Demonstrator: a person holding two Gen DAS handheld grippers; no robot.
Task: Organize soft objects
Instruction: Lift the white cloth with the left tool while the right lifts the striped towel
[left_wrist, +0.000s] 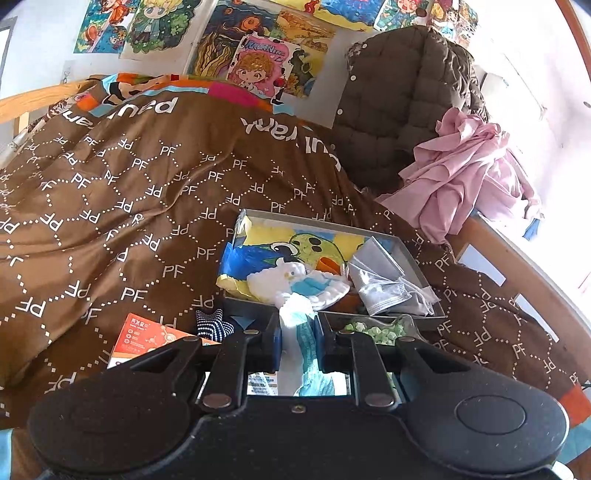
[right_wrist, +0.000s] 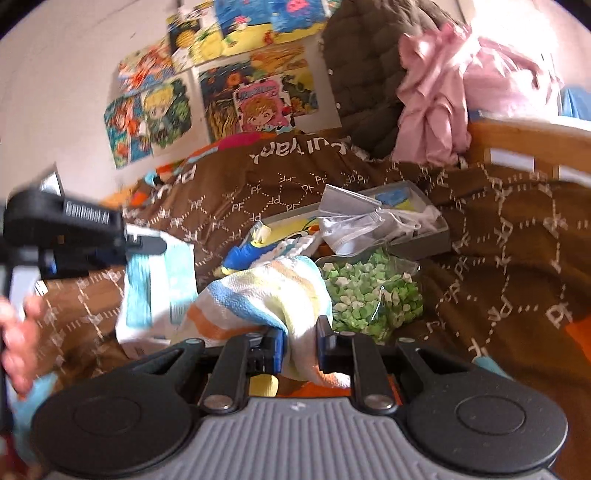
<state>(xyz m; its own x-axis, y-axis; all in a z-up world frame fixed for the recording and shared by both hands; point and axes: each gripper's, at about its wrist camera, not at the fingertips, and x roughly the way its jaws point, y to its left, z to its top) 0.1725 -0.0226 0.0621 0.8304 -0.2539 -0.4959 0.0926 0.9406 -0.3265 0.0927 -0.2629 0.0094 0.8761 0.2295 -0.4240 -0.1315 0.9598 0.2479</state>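
We see our left hand-held gripper (left_wrist: 298, 330) clenched on a white-and-turquoise cloth (left_wrist: 295, 314); our right hand-held gripper (right_wrist: 300, 339) grasps a striped pastel towel (right_wrist: 258, 291) near the grey cardboard box (right_wrist: 424, 236).

Open bedspread left of the grey box; clutter at its near edge

The grey box (left_wrist: 424, 254) is filled with cloths and masks (left_wrist: 388, 284). Its near side is hemmed by a bag of green pieces (right_wrist: 369, 291), an orange carton (left_wrist: 147, 336) and a dotted cloth (left_wrist: 214, 325). Beyond it, a quilted coat (left_wrist: 399, 110) and pink fabric (left_wrist: 465, 173) are piled.
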